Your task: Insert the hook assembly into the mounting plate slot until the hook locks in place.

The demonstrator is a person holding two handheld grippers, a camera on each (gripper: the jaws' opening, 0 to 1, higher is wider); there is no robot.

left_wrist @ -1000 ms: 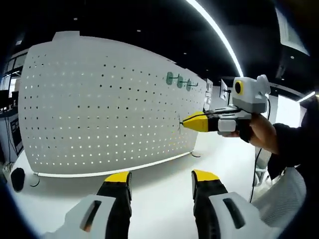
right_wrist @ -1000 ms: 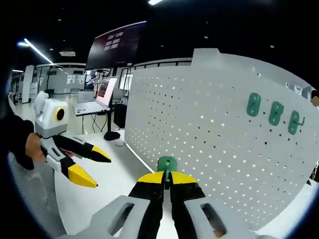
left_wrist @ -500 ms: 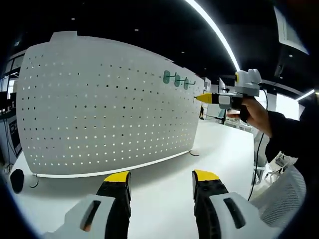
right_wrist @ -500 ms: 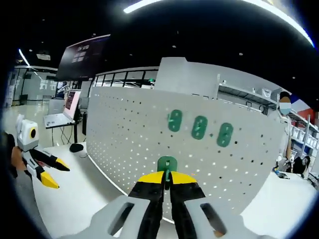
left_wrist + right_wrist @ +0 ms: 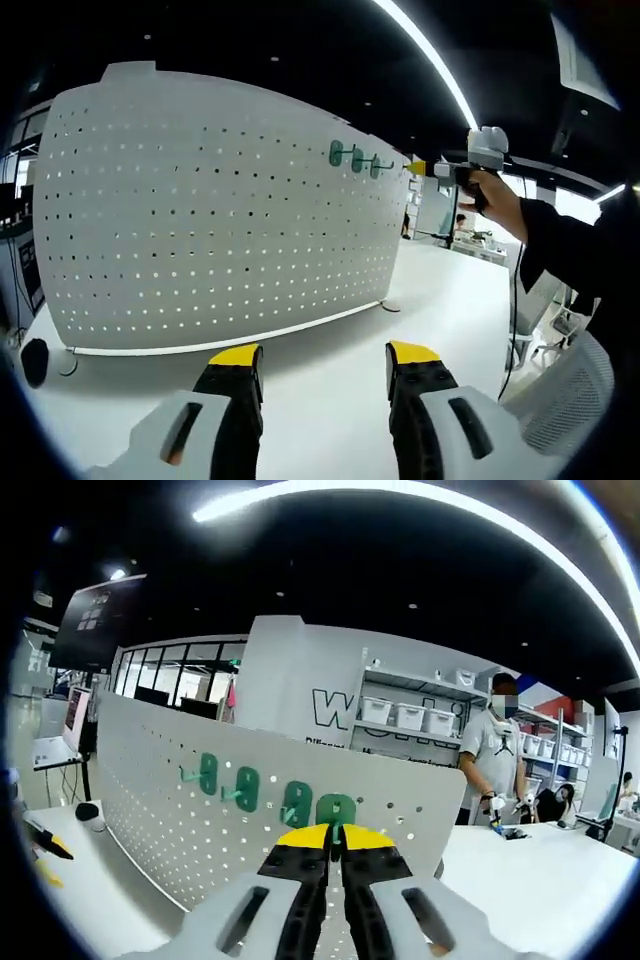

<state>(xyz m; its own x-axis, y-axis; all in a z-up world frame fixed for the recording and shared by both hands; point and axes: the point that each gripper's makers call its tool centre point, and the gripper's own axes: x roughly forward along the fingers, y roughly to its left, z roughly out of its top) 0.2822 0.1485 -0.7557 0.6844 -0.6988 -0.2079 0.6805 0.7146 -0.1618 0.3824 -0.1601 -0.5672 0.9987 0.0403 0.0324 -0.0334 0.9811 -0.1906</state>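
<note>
Right tongs (image 5: 334, 842) are pinching a small green hook (image 5: 335, 811) at its base, nearing the pegboard (image 5: 150, 780) beside three mounted hooks (image 5: 245, 788); it looks light, stiff plastic. Left tongs (image 5: 325, 362) are idling open, empty.

My left gripper (image 5: 325, 365) hangs with its jaws apart over the white table (image 5: 330, 350). My right gripper (image 5: 450, 168) reaches the pegboard (image 5: 200, 210) top corner, beside three green hooks (image 5: 355, 160).
</note>
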